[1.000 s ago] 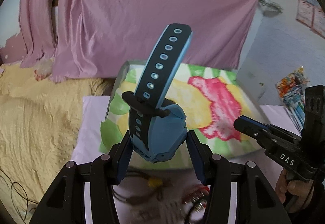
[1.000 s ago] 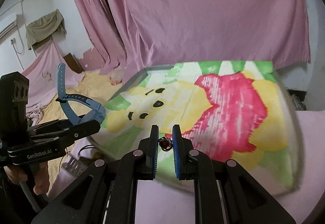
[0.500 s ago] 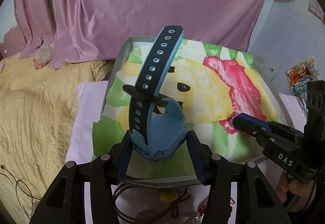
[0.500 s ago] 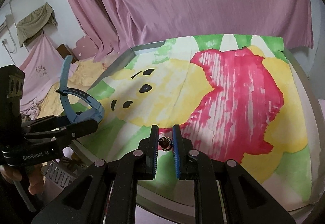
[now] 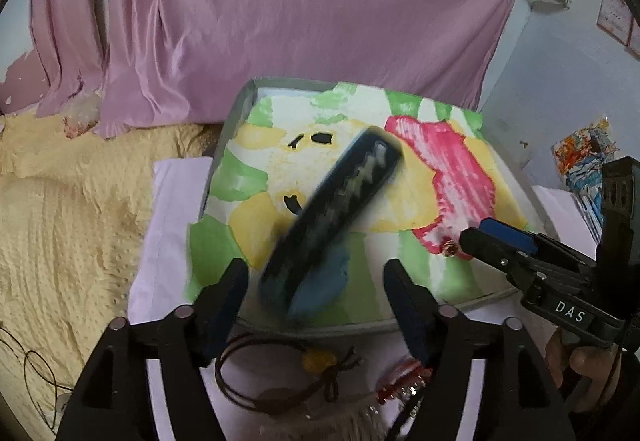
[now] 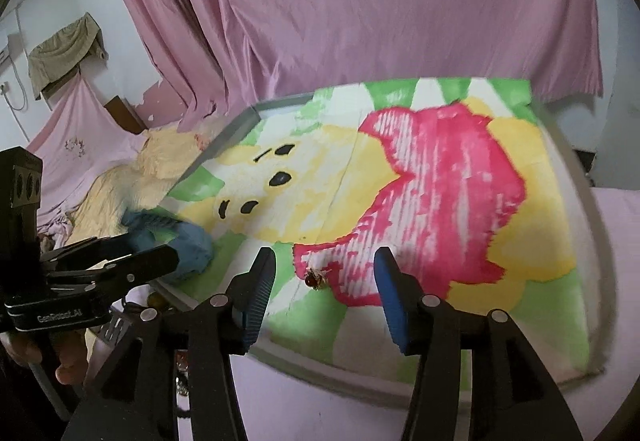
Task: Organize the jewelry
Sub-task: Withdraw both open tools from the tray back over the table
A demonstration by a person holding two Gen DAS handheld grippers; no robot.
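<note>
Both jaws stand wide apart with nothing between them. Ahead of the left gripper (image 5: 316, 293) a blue watch (image 5: 328, 217) shows as a motion-blurred streak over the near part of the tray (image 5: 236, 117), its strap slanting up to the right; whether it touches the tray I cannot tell. A small reddish earring (image 6: 314, 280) lies on the tray's painted bear picture (image 6: 420, 177), just in front of the right gripper (image 6: 324, 293), at the edge of the red patch. White letters on the right gripper's body read "DAS"; the left gripper's body reads "GenRobot.AI". Near the left gripper, on the white cloth (image 5: 168, 209) below the tray, lie a brown cord necklace (image 5: 280, 369) with a yellow bead and a red beaded piece (image 5: 404, 381).
</note>
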